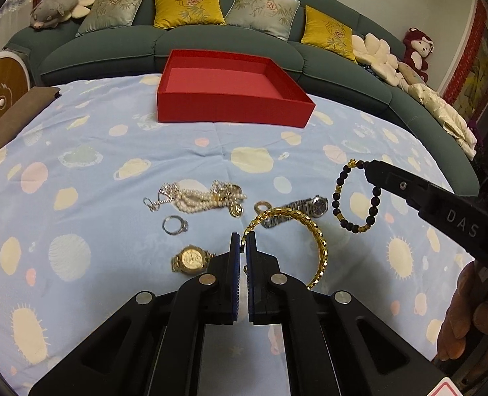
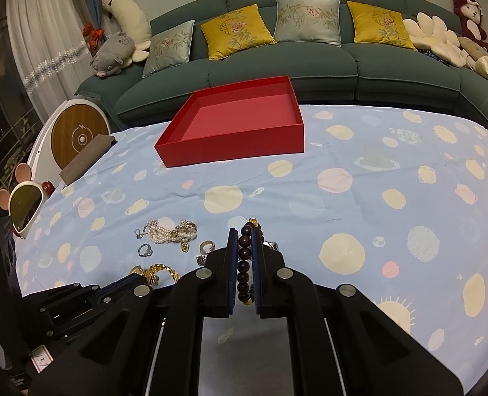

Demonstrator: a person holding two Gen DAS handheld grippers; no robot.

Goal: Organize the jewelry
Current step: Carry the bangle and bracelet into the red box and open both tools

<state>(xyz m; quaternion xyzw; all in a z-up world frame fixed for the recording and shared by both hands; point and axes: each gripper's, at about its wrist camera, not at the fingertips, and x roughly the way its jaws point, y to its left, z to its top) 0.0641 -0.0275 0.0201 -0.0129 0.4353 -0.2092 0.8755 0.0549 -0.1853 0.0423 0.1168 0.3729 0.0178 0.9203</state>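
Note:
My left gripper (image 1: 243, 242) is shut on a gold chain bracelet (image 1: 319, 241), which hangs lifted to its right. My right gripper (image 2: 244, 241) is shut on a dark bead bracelet (image 2: 244, 264); in the left wrist view the bead bracelet (image 1: 338, 194) dangles from it. On the blue cloth lie a pearl tangle (image 1: 197, 198), a silver ring (image 1: 174, 225), a gold watch (image 1: 191, 259), a silver watch (image 1: 305, 209) and a small gold ring (image 1: 262, 206). The empty red box (image 1: 234, 105) stands at the far side; it also shows in the right wrist view (image 2: 234, 142).
A green sofa (image 1: 211, 43) with cushions runs behind the table. A brown notebook (image 1: 16, 115) lies at the left edge beside a round white device (image 2: 75, 132). Sunglasses (image 2: 24, 204) sit off the left edge. The cloth-covered table (image 2: 392, 231) stretches right.

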